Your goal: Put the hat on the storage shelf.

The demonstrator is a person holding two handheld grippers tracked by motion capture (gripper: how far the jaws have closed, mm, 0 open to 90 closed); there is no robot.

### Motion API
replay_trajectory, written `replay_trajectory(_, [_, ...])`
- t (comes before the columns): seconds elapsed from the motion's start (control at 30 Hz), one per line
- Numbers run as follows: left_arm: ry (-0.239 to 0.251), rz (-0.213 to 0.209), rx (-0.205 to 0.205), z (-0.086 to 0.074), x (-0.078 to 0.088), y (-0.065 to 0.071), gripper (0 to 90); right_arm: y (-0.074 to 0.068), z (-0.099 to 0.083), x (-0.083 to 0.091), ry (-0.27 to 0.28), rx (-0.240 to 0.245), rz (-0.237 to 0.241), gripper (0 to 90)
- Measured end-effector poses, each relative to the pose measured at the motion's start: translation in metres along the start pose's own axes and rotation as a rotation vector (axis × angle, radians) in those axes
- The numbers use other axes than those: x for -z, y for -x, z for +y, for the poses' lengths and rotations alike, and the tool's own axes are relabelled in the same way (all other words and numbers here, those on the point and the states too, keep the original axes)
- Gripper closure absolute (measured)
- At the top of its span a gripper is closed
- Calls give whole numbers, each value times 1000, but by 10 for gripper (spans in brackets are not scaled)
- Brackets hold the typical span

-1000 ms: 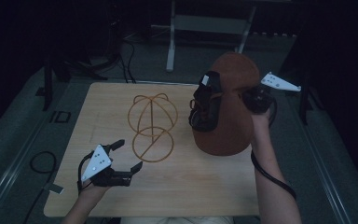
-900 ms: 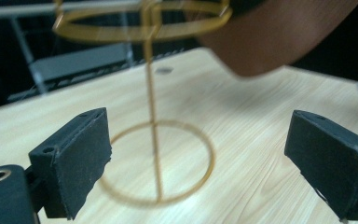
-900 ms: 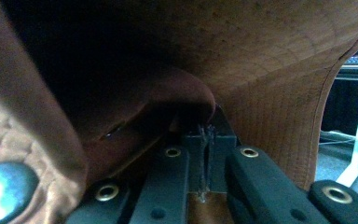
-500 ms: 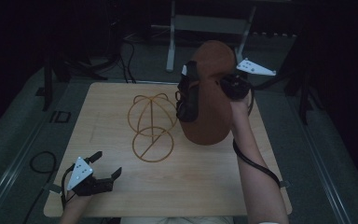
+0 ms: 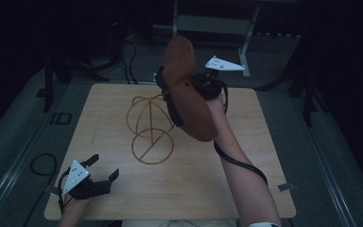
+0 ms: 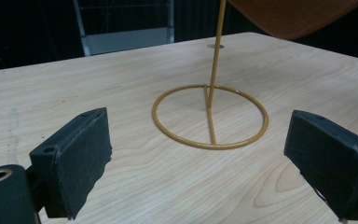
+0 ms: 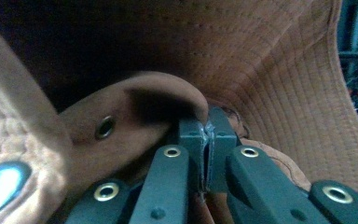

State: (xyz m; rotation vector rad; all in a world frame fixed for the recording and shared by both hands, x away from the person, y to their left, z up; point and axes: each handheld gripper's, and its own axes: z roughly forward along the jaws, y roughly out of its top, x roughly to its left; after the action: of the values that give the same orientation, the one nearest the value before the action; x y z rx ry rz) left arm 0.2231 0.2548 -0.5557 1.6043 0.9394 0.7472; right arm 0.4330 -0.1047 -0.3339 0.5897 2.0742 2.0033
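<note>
A brown brimmed hat [image 5: 189, 94] with a black band hangs tilted in the air over the right side of a gold wire hat stand [image 5: 149, 127]. My right gripper [image 5: 199, 88] is shut on the hat; in the right gripper view [image 7: 207, 135] its pads pinch a fold of the hat's fabric [image 7: 270, 70]. The stand's ring base [image 6: 209, 116] and post rest on the wooden table [image 5: 246, 161]. My left gripper [image 5: 105, 166] sits open near the table's front left corner, nothing between its jaws [image 6: 200, 158]. The hat's brim [image 6: 293, 16] shows above the stand.
A metal frame [image 5: 212, 23] stands on the floor beyond the table's far edge. Cables [image 5: 40, 163] lie on the grey floor at the left. The person's right forearm [image 5: 241, 165] crosses the table's right half.
The right gripper has carried the hat leftward, from the table's right side to beside and above the stand. The left gripper drew back toward the front left corner, then stayed put.
</note>
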Motion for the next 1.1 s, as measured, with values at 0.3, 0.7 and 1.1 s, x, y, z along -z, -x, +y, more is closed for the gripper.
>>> replay_trajectory(0.3, [-4,3,7,-3,0,-1,81,-9,0,-20,-69,30,34,871])
replay_trajectory(0.7, [-1,-5,28,-5,0,-1,86,-39,-19,-80,-272,124,50,693])
replay_trajectory(1.1, [7,2,47,-7,2,-5,86,-67,-29,-97,-292,215,-14,229])
